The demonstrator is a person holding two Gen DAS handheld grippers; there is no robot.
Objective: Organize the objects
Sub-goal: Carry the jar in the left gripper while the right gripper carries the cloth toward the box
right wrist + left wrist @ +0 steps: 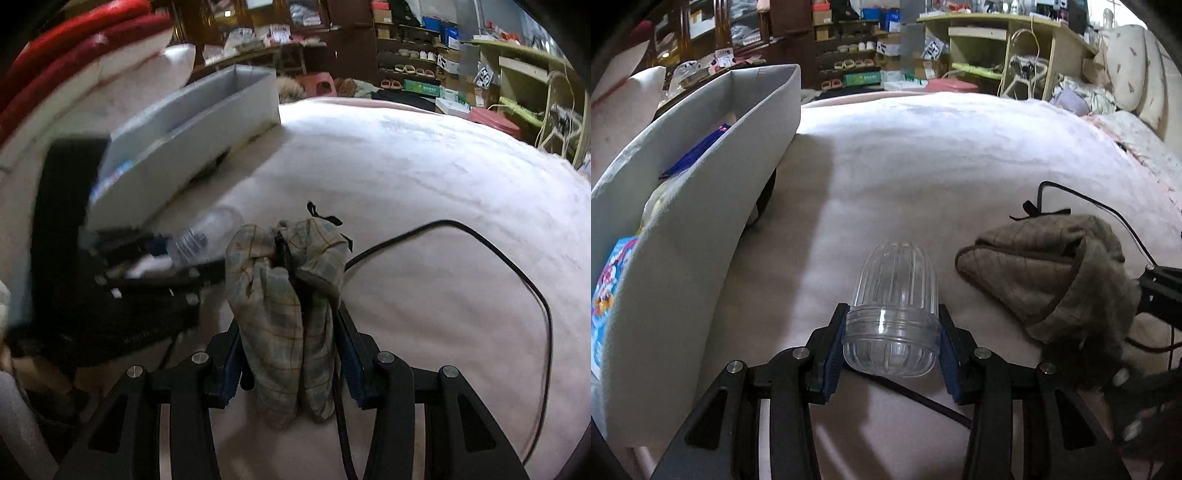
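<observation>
Clear ribbed glossy plastic jar point(892, 314); soft checked cloth pouch point(288, 314); matt fleecy blanket point(942, 155).

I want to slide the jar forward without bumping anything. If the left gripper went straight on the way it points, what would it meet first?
Nothing near, it seems. The left gripper, shut on the jar, points over bare blanket. The bin lies left of that line, the cloth right. Depth is unclear.

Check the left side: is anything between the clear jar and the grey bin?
Nothing visible. The left gripper holds the clear jar, and only bare pink blanket lies between it and the grey bin wall to its left.
</observation>
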